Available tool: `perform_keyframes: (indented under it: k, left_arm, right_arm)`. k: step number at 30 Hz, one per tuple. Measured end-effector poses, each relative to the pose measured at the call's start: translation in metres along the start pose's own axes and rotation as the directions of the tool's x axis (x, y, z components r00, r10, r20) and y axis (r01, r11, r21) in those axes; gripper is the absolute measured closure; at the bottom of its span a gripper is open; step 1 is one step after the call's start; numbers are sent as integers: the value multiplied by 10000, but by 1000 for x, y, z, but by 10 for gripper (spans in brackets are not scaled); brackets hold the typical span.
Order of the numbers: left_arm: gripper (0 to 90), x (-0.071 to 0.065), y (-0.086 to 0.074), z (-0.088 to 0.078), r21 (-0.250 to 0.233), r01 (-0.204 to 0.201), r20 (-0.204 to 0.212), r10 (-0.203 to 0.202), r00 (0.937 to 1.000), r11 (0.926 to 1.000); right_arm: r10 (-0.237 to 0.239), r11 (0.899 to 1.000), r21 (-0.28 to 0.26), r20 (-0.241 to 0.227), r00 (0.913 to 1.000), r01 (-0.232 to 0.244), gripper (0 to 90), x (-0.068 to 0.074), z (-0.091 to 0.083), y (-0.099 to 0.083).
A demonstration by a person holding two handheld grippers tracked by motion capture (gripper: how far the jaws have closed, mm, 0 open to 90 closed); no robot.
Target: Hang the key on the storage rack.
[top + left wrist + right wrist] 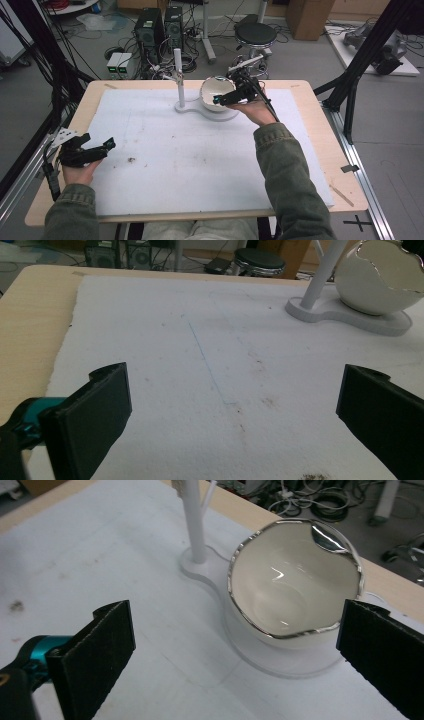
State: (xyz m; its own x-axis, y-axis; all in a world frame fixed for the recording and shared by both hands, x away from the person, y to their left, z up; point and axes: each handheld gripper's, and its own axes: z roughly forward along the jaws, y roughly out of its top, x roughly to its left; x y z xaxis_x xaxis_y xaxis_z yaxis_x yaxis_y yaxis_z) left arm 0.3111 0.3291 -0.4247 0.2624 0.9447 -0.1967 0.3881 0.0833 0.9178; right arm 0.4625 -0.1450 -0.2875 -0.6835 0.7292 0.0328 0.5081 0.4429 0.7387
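Observation:
A white eggshell-shaped bowl (214,90) with a jagged silver rim rests on a white stand base (197,108) with an upright post (178,75) at the back middle of the table. The bowl (292,585) looks empty inside. My right gripper (220,98) hovers at the bowl's near right side, open, with nothing between its jaws. My left gripper (102,147) rests low at the table's left edge, open and empty, pointing toward the bowl (380,282) and post (322,272) far off.
A white foam sheet (200,160) covers the wooden table (320,100). A small dark speck of debris (131,160) lies on the sheet near the left gripper. Computers, cables and a black stool (255,34) stand on the floor behind the table.

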Motion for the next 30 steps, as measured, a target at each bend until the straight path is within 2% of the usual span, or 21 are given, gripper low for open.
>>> perform_keyframes:
  k: [1, 3, 8, 12, 15, 21, 30]
  left_arm:
    - [17, 0, 0, 0, 14, -9, -6, 9, 10000, 10000]
    - [17, 0, 0, 0, 31, -8, 0, 8, 10000, 10000]
    - [17, 0, 0, 0, 37, -25, 9, 25, 10000, 10000]
    - [17, 0, 0, 0, 46, -21, 1, 21, 10000, 10000]
    - [17, -1, 0, 0, 53, -39, 9, 39, 10000, 10000]
    - [17, -1, 0, 0, 52, -23, 8, 23, 10000, 10000]
    - [17, -2, -1, -1, 122, -81, 29, 81, 10000, 9999]
  right_arm:
    - [169, 9997, -178, -97, 9998, -171, 12, -2, -4, -6]
    - [198, 9995, -229, -107, 9997, -201, 12, -3, -5, -9]
    - [418, 9983, -407, -73, 9991, -421, 12, -8, -15, -31]
    - [626, 9954, -726, -58, 9980, -629, 12, -11, -22, -43]
    - [852, 9908, -1055, -29, 9964, -850, 12, -15, -33, -59]
    - [994, 9878, -1207, -20, 9950, -989, 12, -16, -42, -76]
    - [1115, 9852, -1333, 193, 9936, -1080, 12, -17, -47, -97]
